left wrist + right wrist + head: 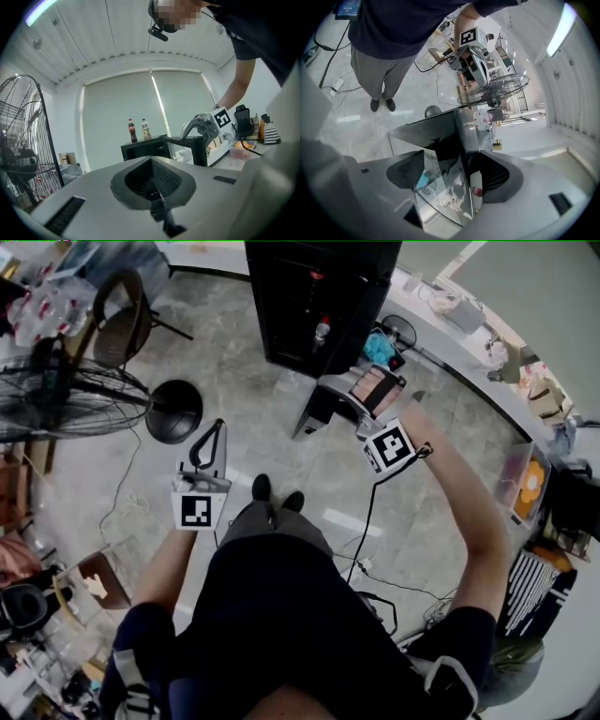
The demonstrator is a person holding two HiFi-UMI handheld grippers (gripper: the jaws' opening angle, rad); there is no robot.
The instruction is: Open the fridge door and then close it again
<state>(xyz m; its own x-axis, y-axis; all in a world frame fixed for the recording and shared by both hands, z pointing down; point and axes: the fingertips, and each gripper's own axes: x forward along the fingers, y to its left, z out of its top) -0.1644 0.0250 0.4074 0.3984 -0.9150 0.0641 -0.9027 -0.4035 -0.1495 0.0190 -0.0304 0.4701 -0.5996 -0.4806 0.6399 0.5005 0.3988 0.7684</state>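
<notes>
The small black fridge (309, 306) stands on the floor ahead of me, with its glass door (323, 407) swung out toward me. My right gripper (345, 392) reaches down onto the door's free edge. In the right gripper view the door's edge (440, 154) stands between the wide-open jaws of the right gripper (450, 176), and the pads do not press on it. My left gripper (218, 426) hangs shut and empty to the left, apart from the fridge. The left gripper view shows the left gripper (158, 199) shut, with the fridge (145, 149), the open door (190, 147) and the right gripper (194, 124) beyond it.
Two bottles (138, 130) stand on top of the fridge. A big floor fan (56, 395) with a round black base (173, 411) is at the left, behind it a chair (122, 320). A cluttered counter (487, 367) runs along the right. Cables (370, 559) lie on the floor near my feet (277, 493).
</notes>
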